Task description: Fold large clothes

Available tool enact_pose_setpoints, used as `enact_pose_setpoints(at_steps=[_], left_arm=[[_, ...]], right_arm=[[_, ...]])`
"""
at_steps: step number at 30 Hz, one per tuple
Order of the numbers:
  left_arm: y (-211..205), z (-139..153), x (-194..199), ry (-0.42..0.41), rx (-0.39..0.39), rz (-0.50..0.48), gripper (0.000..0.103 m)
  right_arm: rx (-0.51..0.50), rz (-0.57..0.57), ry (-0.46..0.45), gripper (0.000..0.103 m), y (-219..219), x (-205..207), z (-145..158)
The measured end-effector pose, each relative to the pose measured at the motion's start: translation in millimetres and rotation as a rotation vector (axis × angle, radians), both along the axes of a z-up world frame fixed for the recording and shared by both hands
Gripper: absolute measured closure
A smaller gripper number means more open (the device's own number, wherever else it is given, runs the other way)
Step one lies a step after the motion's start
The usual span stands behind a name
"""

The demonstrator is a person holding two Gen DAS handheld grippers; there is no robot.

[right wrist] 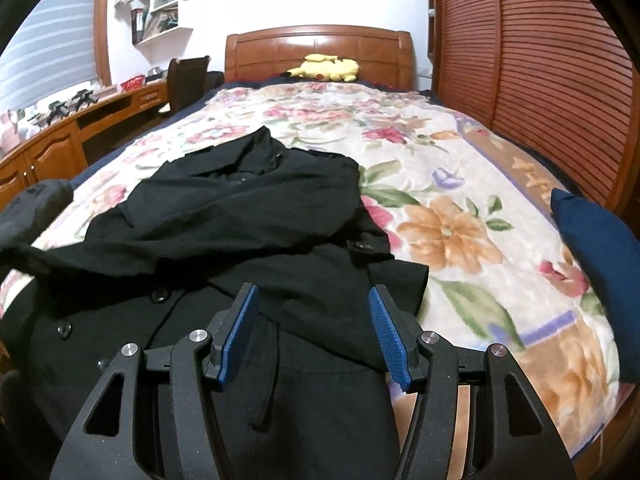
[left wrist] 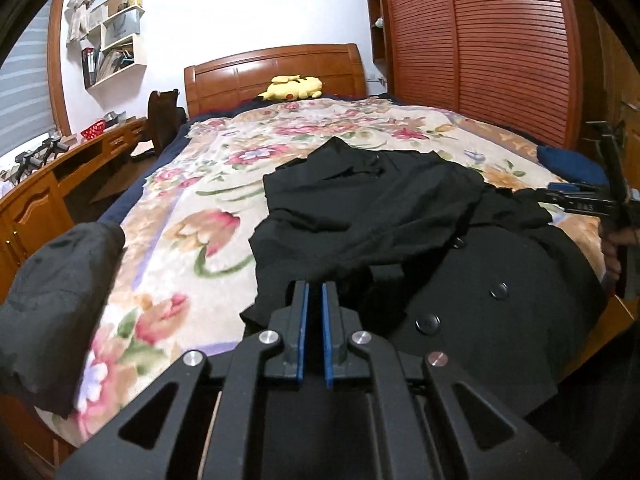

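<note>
The black coat (right wrist: pixel 256 240) lies on the near half of the bed, buttoned front up, its hem end toward me and its collar end pointing at the headboard. I judge the fold as begun and little more — one sleeve or side panel is thrown across the chest in a loose, wrinkled heap, while the lower body with its buttons (left wrist: pixel 428 323) lies unfolded and hangs over the bed's near edge. The other side, the smoothing and the final doubling-over are left, as far as I can tell.

My left gripper (left wrist: pixel 315 286) has its blue pads pressed together with nothing visible between them, poised just above the coat's near-left edge. My right gripper (right wrist: pixel 314 292) is spread wide and empty above the coat's lower right part.

A second dark garment (left wrist: pixel 60 280) sits bunched at the bed's left edge, apart from the coat. Beneath both is a floral blanket (right wrist: pixel 460 208) — soft and thick-looking, covering most of the bed. A yellow plush toy (right wrist: pixel 326 68) rests by the wooden headboard (right wrist: pixel 320 48). A slatted wardrobe (right wrist: pixel 540 80) stands along the right, with a desk (left wrist: pixel 48 176), chair and wall shelves on the left.
</note>
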State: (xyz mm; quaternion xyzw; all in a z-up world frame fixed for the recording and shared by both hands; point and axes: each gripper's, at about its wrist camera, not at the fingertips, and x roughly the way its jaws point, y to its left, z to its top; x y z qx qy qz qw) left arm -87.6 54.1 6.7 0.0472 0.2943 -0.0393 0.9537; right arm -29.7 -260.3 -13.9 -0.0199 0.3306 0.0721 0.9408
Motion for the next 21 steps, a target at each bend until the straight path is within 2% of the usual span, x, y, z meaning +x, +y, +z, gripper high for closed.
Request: enact_pose_setpoints(at_steps=[3,6,8,12,14,17,21], left_arm=[[0.9,1.5,-5.6,-0.004,-0.013,-0.008,0.096],[1.4,6.6,-7.0,-0.029,-0.001,0.011,0.089],[1.3,9.8,-6.8,-0.042,-0.004,0.015,0.08],[5.0,20.9,-0.4,-0.097,-0.005,0.047,0.077],[7.7,25.2,9.0,-0.108,-0.002,0.062,0.076],[10.8,25.2,33.7,-0.084,0.021,0.073,0.075],[17.1,7.5,65.2,-0.001,0.042,0.086,0.075]], right_arm=[[-0.005,0.006,0.01,0.044,0.7,2.1,-6.9],[-0.009,0.013,0.014,0.044,0.8,3.4,-14.0],[0.002,0.025,0.004,0.044,-0.9,2.8,-20.0],[0.01,0.022,0.038,0.044,-0.2,8.5,-28.2],[-0.008,0.035,0.018,0.044,5.2,7.0,-23.5],[-0.022,0.052,0.006,0.044,12.0,5.2,-20.1],[-0.034,0.072,0.006,0.044,18.8,3.6,-22.3]])
